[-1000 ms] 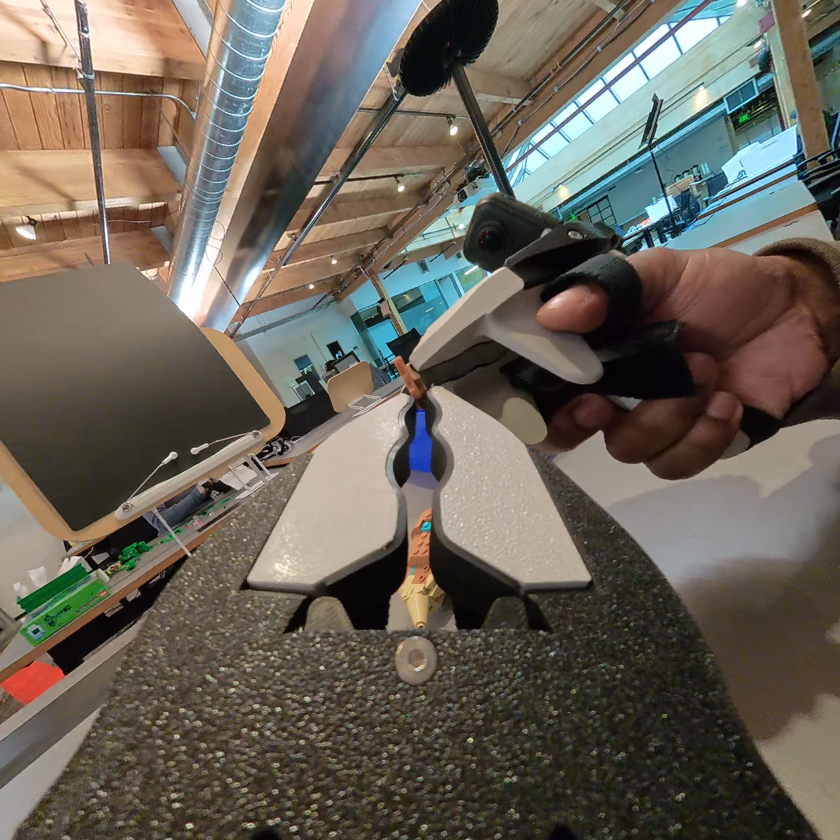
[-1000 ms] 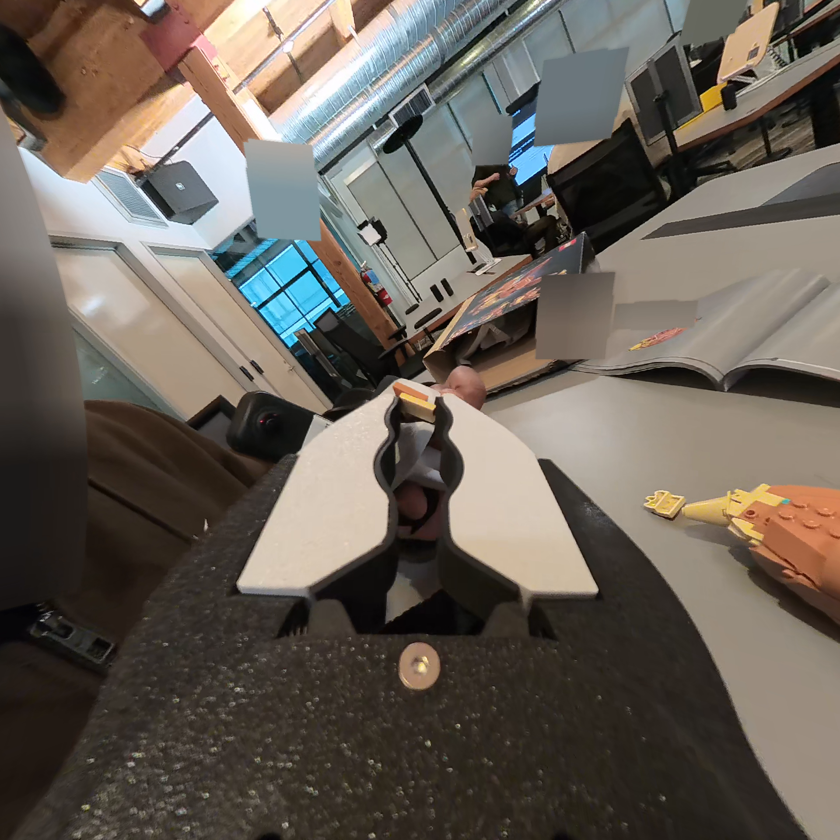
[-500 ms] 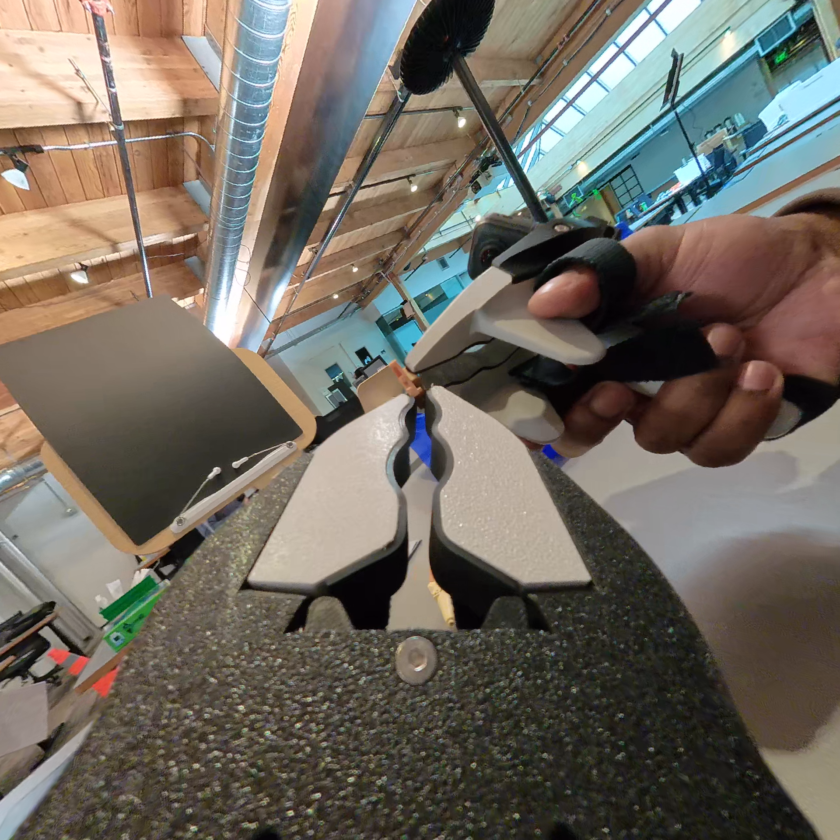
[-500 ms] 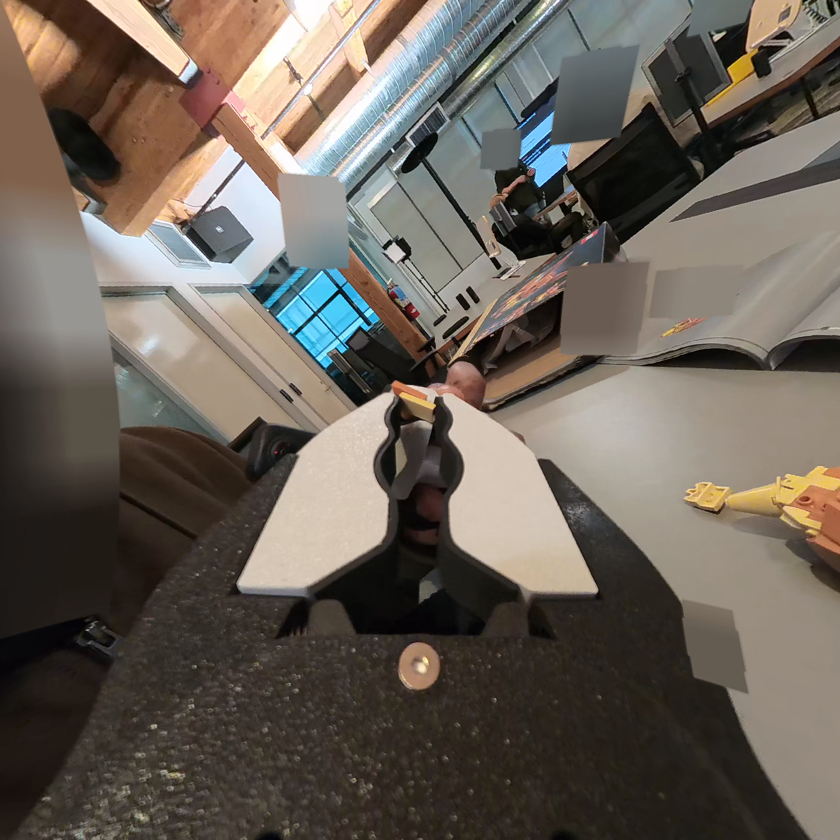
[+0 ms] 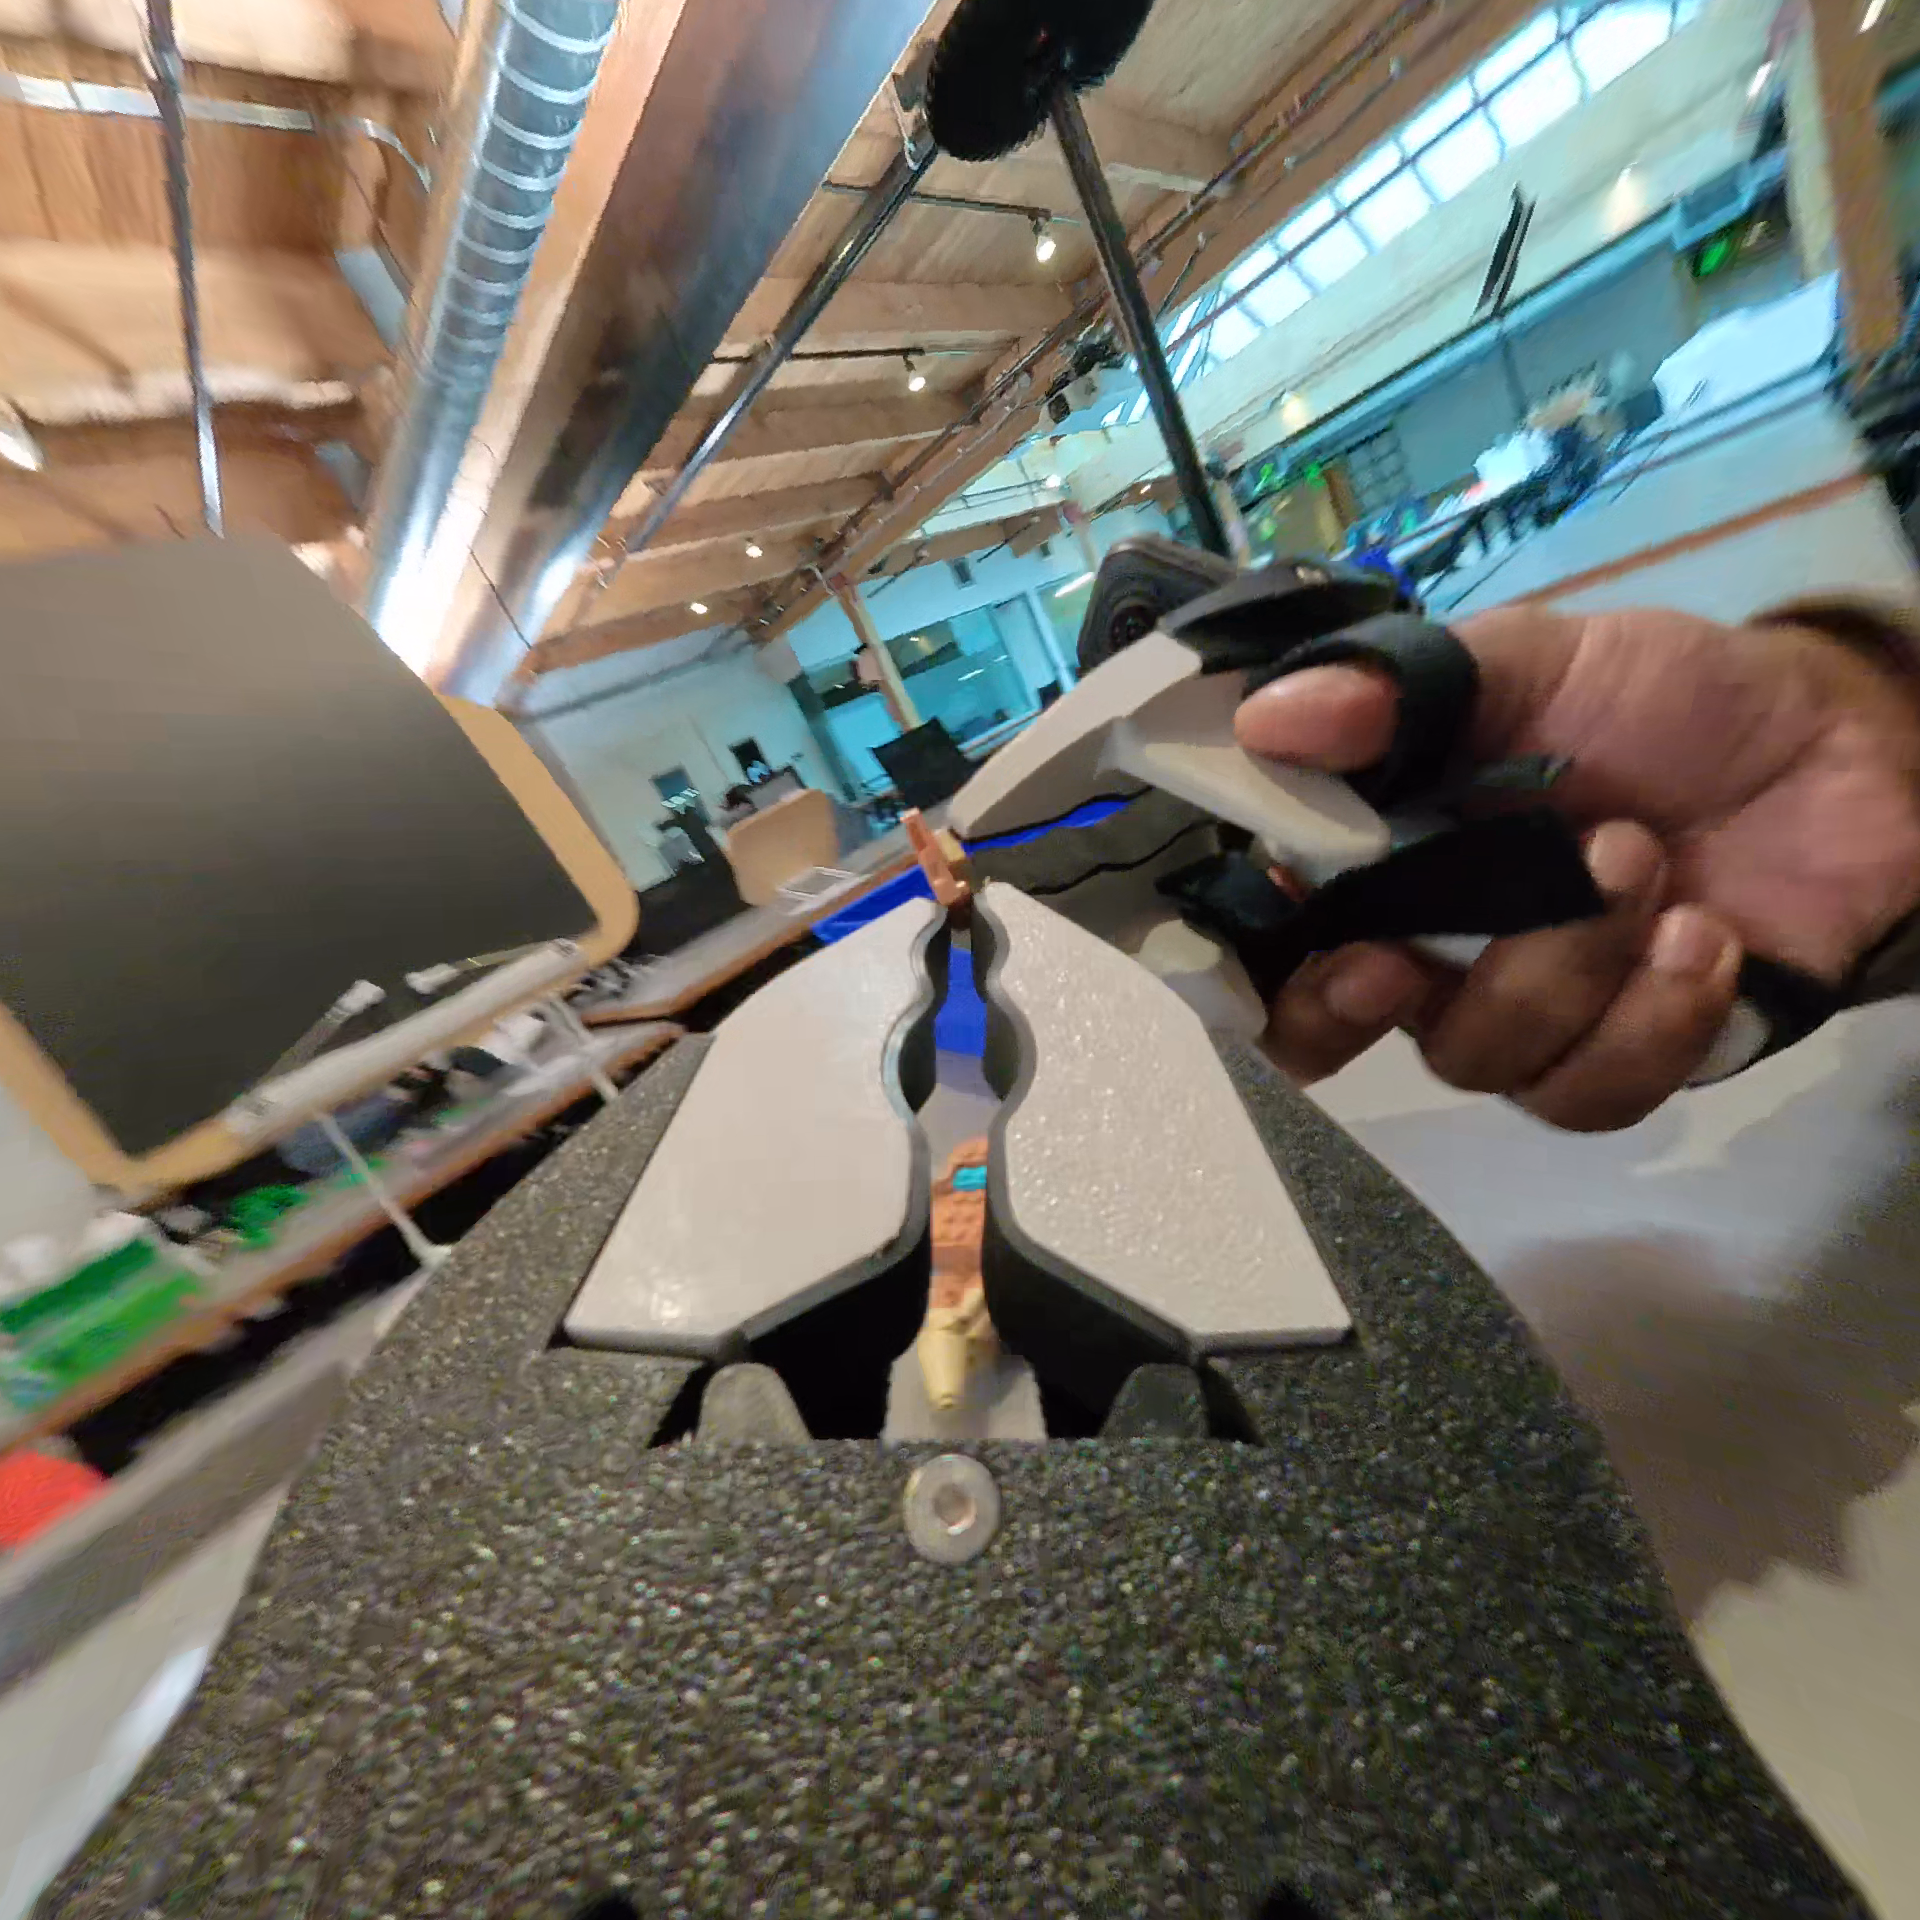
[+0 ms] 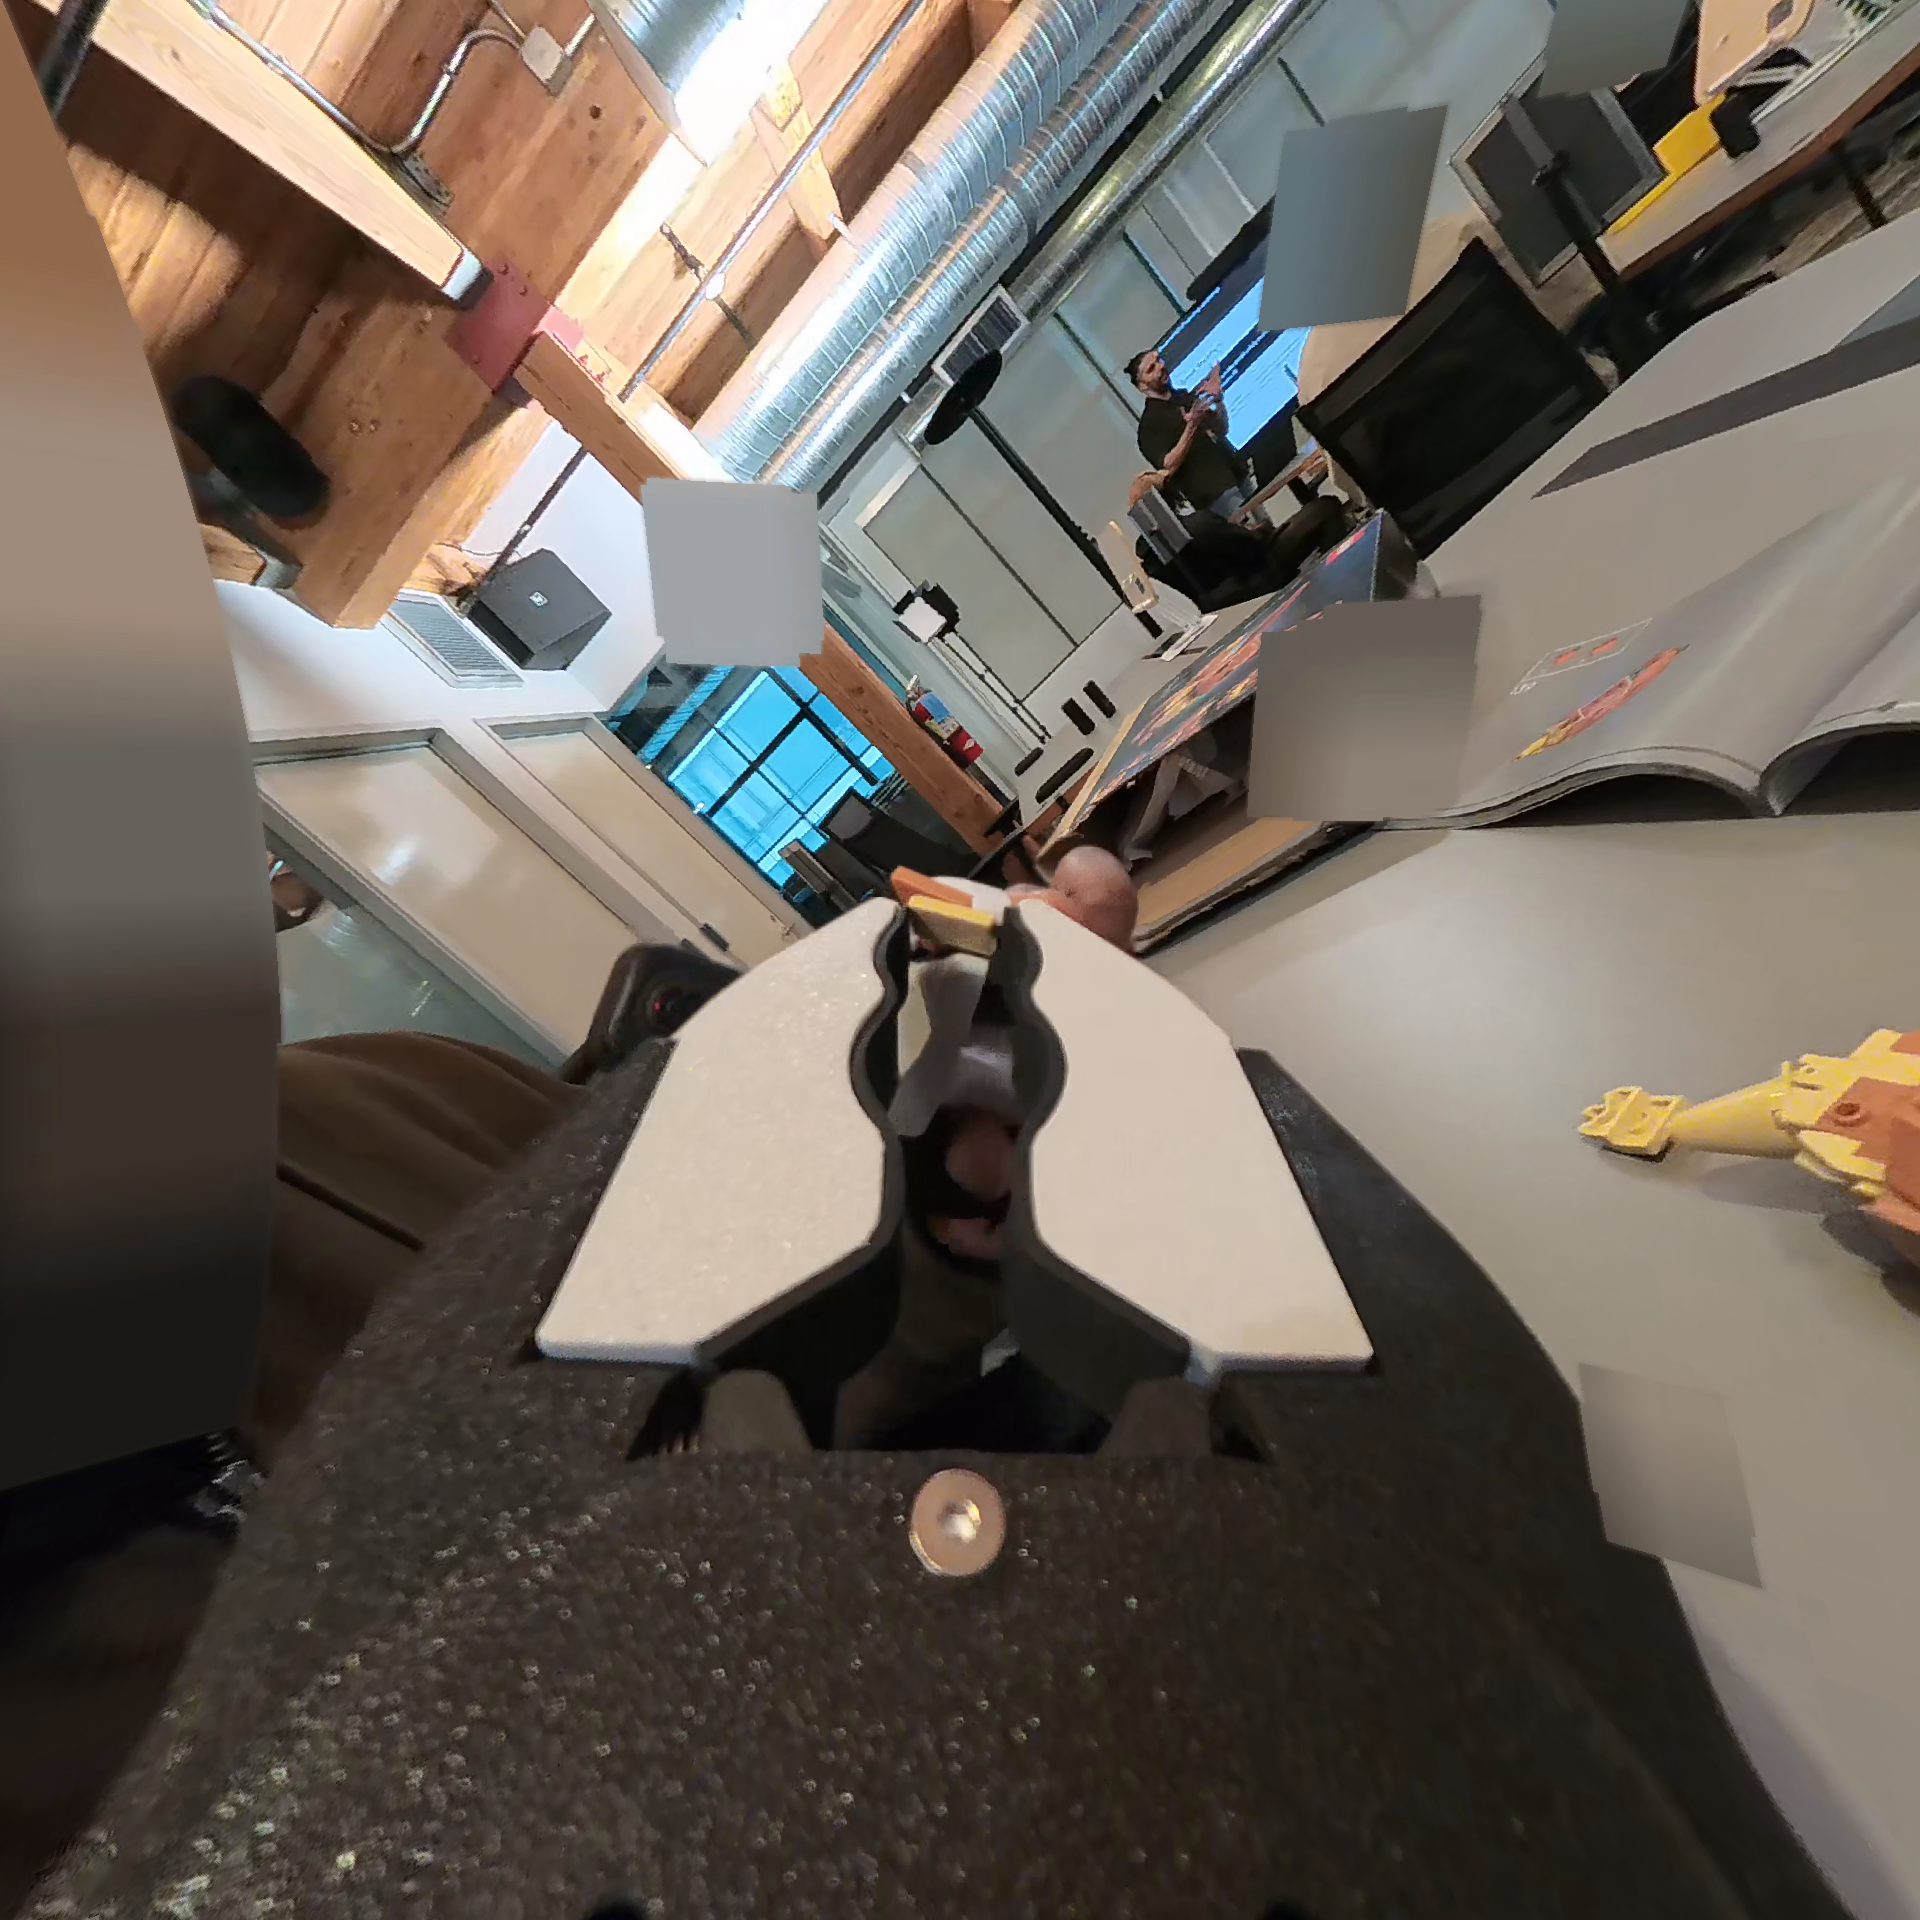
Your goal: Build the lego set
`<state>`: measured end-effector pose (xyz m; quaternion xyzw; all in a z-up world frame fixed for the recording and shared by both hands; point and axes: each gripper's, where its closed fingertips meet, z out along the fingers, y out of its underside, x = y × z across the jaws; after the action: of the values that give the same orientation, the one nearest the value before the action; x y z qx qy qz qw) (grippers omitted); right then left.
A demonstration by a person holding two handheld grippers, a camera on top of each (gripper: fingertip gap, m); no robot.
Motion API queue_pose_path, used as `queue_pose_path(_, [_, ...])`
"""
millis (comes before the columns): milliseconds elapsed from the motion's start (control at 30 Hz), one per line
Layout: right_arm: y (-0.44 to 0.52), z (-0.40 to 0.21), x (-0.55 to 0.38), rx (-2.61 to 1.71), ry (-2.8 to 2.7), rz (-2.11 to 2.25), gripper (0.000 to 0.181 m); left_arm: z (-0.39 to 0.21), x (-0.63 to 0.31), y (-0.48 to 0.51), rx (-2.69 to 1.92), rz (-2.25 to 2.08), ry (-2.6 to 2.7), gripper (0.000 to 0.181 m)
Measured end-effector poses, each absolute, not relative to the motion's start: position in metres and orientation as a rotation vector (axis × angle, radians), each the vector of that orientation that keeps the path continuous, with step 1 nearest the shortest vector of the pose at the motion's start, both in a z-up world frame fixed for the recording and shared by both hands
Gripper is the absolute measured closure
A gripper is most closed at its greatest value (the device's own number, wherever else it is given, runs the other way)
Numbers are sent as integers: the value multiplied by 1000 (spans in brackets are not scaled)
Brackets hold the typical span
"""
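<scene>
Both grippers raised above the table, tips meeting on small lego pieces.

Left gripper [image 5: 961, 909]: jaws nearly closed, pinching a small brown piece [image 5: 938, 868] at the tips. The right gripper [image 5: 971, 831] enters from 3 o'clock, gripped by a hand [image 5: 1621, 862]; its tips touch the brown piece. In the right wrist view, the right gripper [image 6: 956, 925] is clamped on a tan plate [image 6: 954, 925], with an orange-brown piece just behind at 11 o'clock. The partly built model [image 6: 1766, 1132], tan and orange-brown, lies on the grey table [image 6: 1455, 1039] at 3 o'clock, well apart from the grippers. An open booklet [image 6: 1704, 717] lies at 2 o'clock, a box [image 6: 1195, 707] beside it.
</scene>
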<state>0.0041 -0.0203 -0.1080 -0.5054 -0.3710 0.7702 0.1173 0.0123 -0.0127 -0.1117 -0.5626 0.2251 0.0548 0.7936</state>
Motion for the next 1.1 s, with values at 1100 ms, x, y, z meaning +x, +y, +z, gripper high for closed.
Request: queue_pose_path(1100, [-18,-123,4,-1065,-1478,1590,178,-131,7,-18,-1238,-1331,-2,178])
